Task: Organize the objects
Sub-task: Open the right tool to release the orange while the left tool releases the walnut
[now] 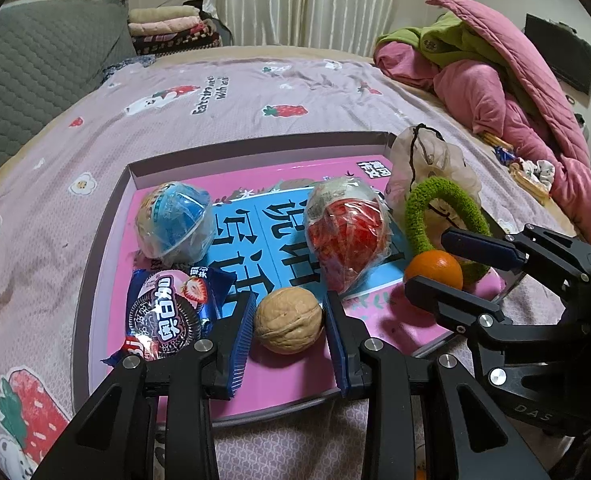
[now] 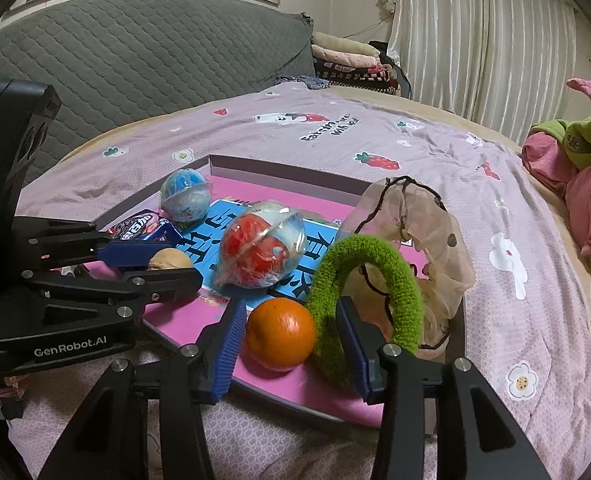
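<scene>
Shallow pink-lined box lid on a strawberry-print bedsheet, a pink and blue book lying flat inside. Left gripper with blue pads either side of a walnut, narrow gaps visible on both sides. Oreo packet just left. Blue capsule ball and red capsule ball behind. Right gripper around an orange, beside a green scrunchie and a sheer scrunchie.

You see an orange fruit, a tan walnut, a fuzzy green ring and a blue-and-white ball on a pink tray. Bedsheet: lilac, strawberry print. Your gripper pads are blue.
</scene>
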A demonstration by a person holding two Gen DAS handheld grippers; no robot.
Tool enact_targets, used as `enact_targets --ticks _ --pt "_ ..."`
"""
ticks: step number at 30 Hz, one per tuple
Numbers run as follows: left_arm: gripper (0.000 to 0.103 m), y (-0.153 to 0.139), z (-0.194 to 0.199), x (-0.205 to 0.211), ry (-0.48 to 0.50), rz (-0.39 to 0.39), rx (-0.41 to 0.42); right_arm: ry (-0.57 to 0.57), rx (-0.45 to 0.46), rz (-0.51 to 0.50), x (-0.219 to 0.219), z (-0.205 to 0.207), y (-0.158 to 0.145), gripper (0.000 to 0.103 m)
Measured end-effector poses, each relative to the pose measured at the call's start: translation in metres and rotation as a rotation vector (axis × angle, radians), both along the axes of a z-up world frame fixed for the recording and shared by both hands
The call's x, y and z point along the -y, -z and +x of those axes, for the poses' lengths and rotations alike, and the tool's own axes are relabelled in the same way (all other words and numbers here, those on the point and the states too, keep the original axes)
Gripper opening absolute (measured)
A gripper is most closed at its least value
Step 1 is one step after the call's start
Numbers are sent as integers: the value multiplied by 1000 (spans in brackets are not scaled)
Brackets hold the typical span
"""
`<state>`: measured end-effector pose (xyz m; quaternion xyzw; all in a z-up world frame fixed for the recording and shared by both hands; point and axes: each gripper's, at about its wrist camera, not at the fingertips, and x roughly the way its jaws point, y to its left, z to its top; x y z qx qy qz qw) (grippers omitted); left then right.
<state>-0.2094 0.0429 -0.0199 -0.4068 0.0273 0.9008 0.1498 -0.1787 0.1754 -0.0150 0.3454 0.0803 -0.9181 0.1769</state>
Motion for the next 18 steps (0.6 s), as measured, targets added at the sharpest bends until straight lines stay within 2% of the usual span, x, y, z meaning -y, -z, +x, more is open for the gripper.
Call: enact_targets --ticks 18 --pt "43 -8 8 7 -2 -2 -13 3 -32 11 3 8 -6 52"
